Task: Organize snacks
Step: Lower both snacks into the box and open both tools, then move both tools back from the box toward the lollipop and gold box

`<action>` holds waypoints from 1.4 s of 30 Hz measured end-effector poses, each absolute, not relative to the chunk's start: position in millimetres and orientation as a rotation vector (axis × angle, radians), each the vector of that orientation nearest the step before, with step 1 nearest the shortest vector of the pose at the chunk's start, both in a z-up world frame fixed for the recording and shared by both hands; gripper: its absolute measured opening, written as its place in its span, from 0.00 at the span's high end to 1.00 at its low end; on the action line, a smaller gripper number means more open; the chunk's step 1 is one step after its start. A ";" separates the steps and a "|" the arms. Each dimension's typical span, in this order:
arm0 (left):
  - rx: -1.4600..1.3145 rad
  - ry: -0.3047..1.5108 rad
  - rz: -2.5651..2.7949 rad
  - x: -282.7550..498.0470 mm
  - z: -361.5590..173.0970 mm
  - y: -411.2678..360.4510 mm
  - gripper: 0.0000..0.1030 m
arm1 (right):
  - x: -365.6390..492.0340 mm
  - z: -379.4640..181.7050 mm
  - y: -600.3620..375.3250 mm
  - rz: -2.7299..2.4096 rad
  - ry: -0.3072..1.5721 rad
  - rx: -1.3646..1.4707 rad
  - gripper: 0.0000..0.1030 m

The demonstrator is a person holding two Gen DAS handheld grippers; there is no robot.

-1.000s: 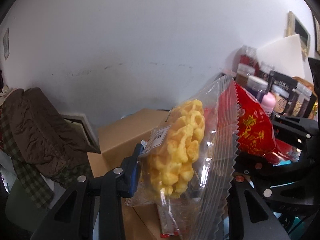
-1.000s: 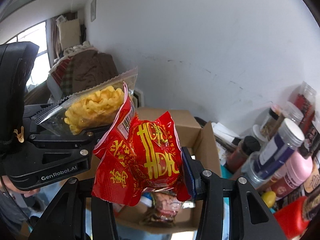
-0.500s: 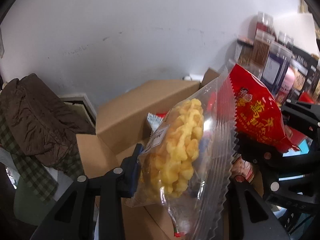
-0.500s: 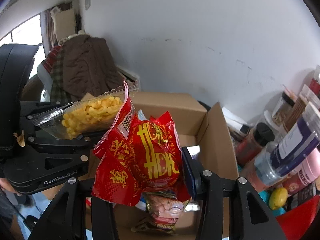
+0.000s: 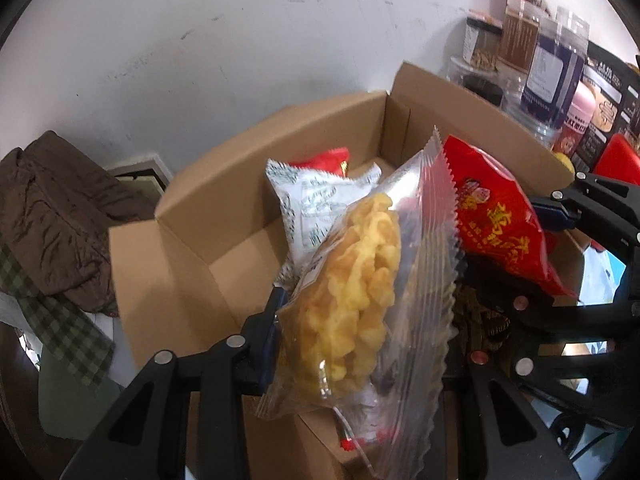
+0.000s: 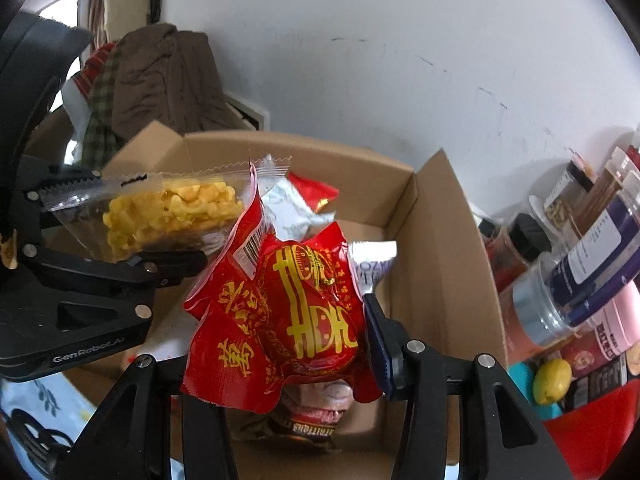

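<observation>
My left gripper [image 5: 360,344] is shut on a clear bag of yellow puffed snacks [image 5: 348,304], held above the open cardboard box [image 5: 208,200]. My right gripper [image 6: 276,336] is shut on a red snack packet with gold lettering [image 6: 288,312], held over the same box [image 6: 440,248]. The two packets hang side by side; the red packet also shows in the left wrist view [image 5: 496,212], and the yellow bag in the right wrist view [image 6: 168,212]. Inside the box lie a white packet [image 5: 316,204], a red packet [image 5: 324,158] and a dark packet [image 6: 316,424].
Jars and bottles [image 6: 580,264] crowd the right of the box, with a lemon-like yellow object [image 6: 552,376] among them. A brown jacket and plaid cloth [image 5: 52,216] lie left of the box. A white wall stands behind.
Both grippers have tilted downward and moved closer over the box, so its inside and the packets in it now show. Both packets stay gripped.
</observation>
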State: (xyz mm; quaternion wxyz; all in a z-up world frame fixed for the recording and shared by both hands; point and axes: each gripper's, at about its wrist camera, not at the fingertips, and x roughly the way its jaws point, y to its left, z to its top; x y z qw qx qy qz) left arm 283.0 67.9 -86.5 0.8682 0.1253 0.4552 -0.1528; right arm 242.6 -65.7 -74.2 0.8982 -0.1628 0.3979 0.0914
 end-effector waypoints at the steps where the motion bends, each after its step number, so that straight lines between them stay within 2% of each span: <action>1: 0.263 0.967 -0.321 283.4 -89.5 66.4 0.66 | 242.7 -77.5 -66.0 0.185 0.833 -0.344 0.55; 14: 0.277 1.051 -0.298 294.1 -109.4 55.2 0.65 | 238.2 -90.4 -73.0 0.158 0.861 -0.375 0.51; 17: 0.272 1.065 -0.300 297.3 -108.1 53.4 0.62 | 236.3 -85.3 -74.1 0.146 0.843 -0.386 0.42; 19: 0.265 1.065 -0.294 297.4 -106.3 54.8 0.60 | 235.6 -81.7 -75.3 0.141 0.839 -0.389 0.41; 21: 0.261 1.063 -0.288 296.3 -104.2 53.8 0.55 | 234.9 -78.4 -77.2 0.137 0.844 -0.389 0.41; 23: 0.259 1.052 -0.280 294.5 -100.9 52.8 0.36 | 233.4 -76.4 -78.2 0.138 0.846 -0.391 0.41; 25: 0.266 1.025 -0.263 291.1 -94.5 52.0 0.26 | 227.5 -74.4 -78.1 0.135 0.844 -0.397 0.41; 33: 0.218 0.977 -0.252 276.9 -65.7 55.0 0.25 | 214.8 -54.2 -80.9 0.132 0.818 -0.373 0.41; 42: 0.157 0.875 -0.264 247.8 -18.9 64.0 0.25 | 185.9 -6.6 -81.3 0.116 0.706 -0.360 0.41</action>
